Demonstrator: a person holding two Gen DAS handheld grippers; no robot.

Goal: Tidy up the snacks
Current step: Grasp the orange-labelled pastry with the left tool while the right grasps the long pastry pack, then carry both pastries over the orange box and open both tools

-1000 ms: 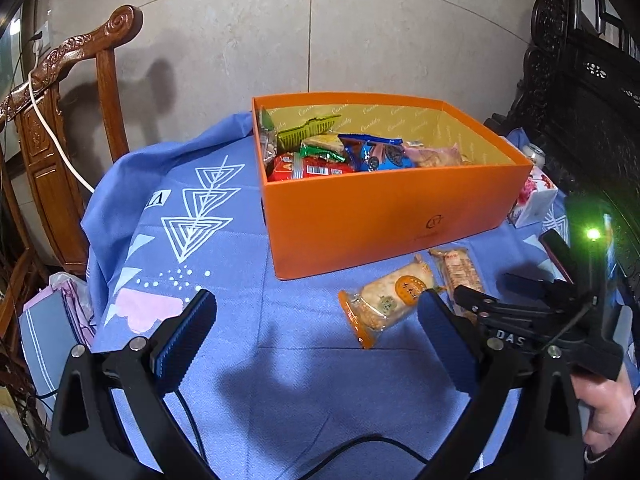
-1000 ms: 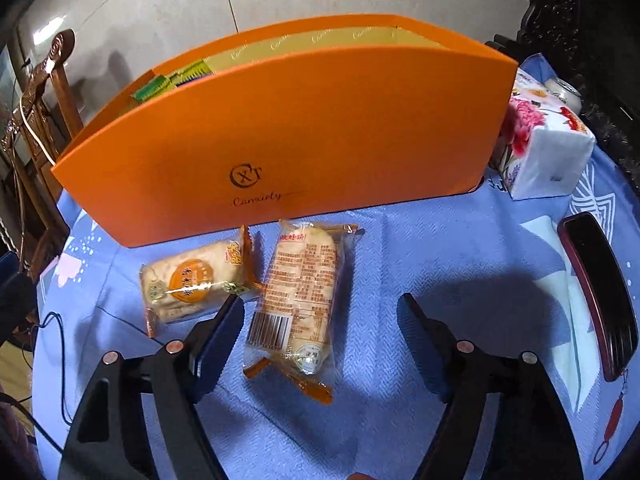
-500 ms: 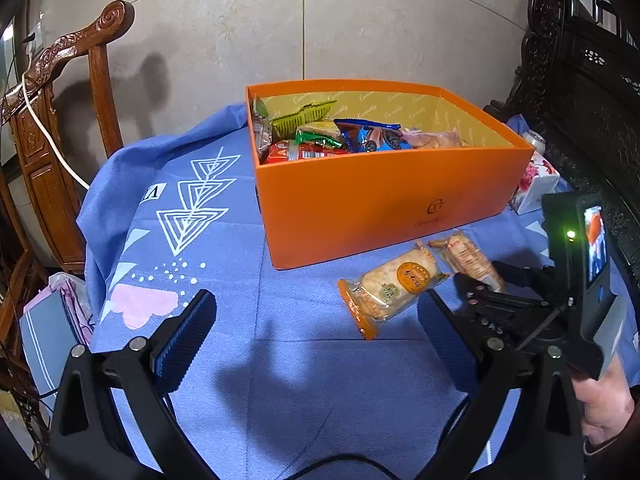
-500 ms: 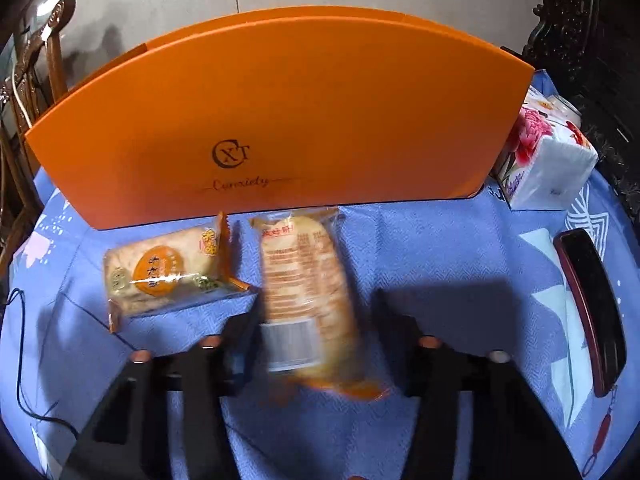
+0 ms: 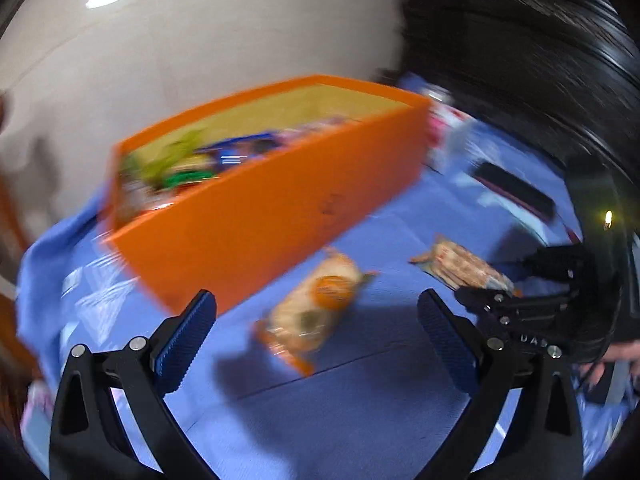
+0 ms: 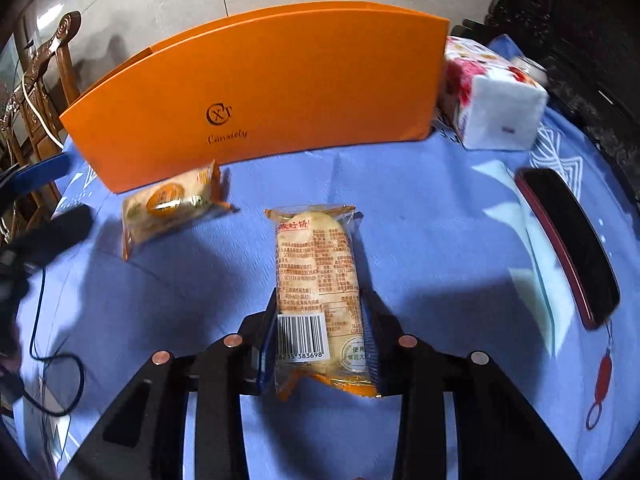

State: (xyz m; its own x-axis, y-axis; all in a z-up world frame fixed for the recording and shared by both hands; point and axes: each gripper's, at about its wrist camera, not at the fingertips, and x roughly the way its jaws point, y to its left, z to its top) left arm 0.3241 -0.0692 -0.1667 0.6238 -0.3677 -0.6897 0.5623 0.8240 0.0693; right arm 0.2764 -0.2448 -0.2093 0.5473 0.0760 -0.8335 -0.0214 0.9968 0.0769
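Note:
An orange box [image 6: 260,96] holding several snacks [image 5: 188,164] stands on the blue tablecloth [image 6: 420,208]. My right gripper [image 6: 320,320] is shut on a clear cracker packet [image 6: 316,264], barcode side up, held just above the cloth in front of the box; the packet also shows in the left wrist view [image 5: 460,266]. A second cracker packet with an orange round label [image 6: 172,204] lies by the box's front wall. In the blurred left wrist view my left gripper [image 5: 316,320] is open and empty, just short of that packet [image 5: 316,304].
A floral tissue pack [image 6: 492,108] sits to the right of the box. A dark phone in a red case [image 6: 568,244] lies at the right. A carved wooden chair [image 6: 52,72] stands at the left. A black cable [image 6: 52,364] lies on the cloth at left.
My right gripper has closed on the barcode packet and lifted it off the cloth. My left gripper has swung toward the round-label packet; its view is now blurred.

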